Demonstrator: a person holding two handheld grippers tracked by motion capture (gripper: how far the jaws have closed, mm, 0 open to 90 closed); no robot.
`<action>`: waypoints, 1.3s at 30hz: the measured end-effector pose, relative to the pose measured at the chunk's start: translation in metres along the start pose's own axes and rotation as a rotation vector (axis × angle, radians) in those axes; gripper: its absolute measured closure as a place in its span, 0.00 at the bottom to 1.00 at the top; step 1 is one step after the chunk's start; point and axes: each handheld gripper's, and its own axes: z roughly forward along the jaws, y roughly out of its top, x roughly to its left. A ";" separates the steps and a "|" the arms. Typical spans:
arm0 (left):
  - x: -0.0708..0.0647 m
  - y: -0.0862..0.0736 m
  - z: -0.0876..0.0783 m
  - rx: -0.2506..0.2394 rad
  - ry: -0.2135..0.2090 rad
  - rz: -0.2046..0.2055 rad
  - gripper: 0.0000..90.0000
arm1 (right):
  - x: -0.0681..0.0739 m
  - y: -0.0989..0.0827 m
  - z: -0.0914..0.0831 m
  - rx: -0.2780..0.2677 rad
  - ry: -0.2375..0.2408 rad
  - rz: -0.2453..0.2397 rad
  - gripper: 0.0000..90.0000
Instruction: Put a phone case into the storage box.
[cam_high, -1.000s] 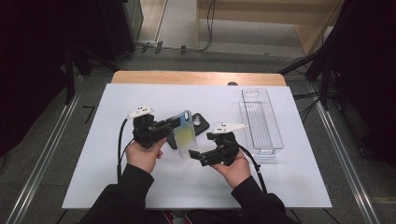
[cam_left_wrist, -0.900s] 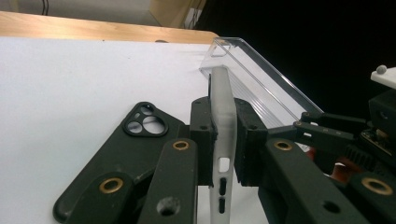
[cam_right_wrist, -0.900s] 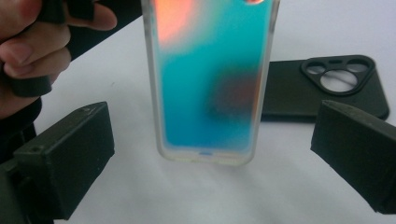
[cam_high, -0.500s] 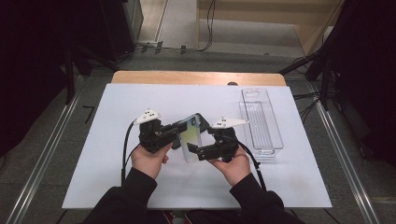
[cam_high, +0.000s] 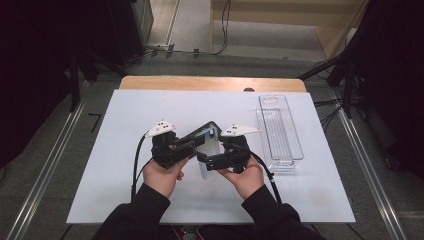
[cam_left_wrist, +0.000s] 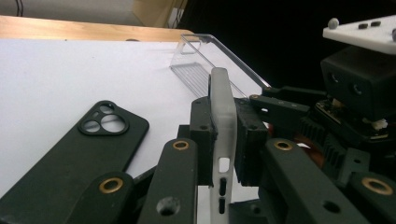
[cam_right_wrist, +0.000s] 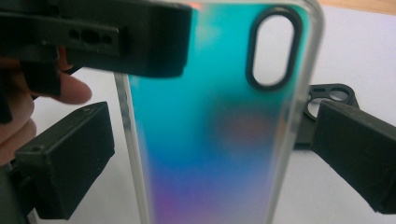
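Left gripper (cam_high: 192, 145): your left hand (cam_high: 161, 176) holds it over the middle of the white table (cam_high: 90, 165); its jaws are clamped on the edge of the iridescent phone case (cam_left_wrist: 223, 121)
Grip detail: in the left gripper view the case stands on edge between the two pads, both pressing its faces
Right gripper (cam_high: 207, 162): your right hand (cam_high: 246, 179) holds it just beside the left one; in the right gripper view its jaws stand wide, one on either side of the case, neither pad touching it
Iridescent phone case: raised off the table between both grippers; teal-to-purple back with an oval camera cut-out (cam_right_wrist: 273, 49)
Black phone case (cam_left_wrist: 70, 158): lies flat on the table, under and beside the left gripper
Clear tray (cam_high: 279, 131): rests on the table, off to the right, apart from both hands
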 end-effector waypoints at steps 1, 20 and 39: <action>-0.001 -0.001 0.001 0.001 0.000 -0.002 0.89 | 0.001 0.000 0.000 0.003 -0.003 0.000 0.00; 0.002 0.003 -0.004 0.027 -0.054 -0.032 0.61 | -0.006 0.000 -0.004 0.011 -0.024 -0.003 0.17; 0.029 0.001 -0.013 0.245 -0.184 0.040 0.36 | -0.030 -0.004 -0.011 0.019 -0.022 -0.031 0.17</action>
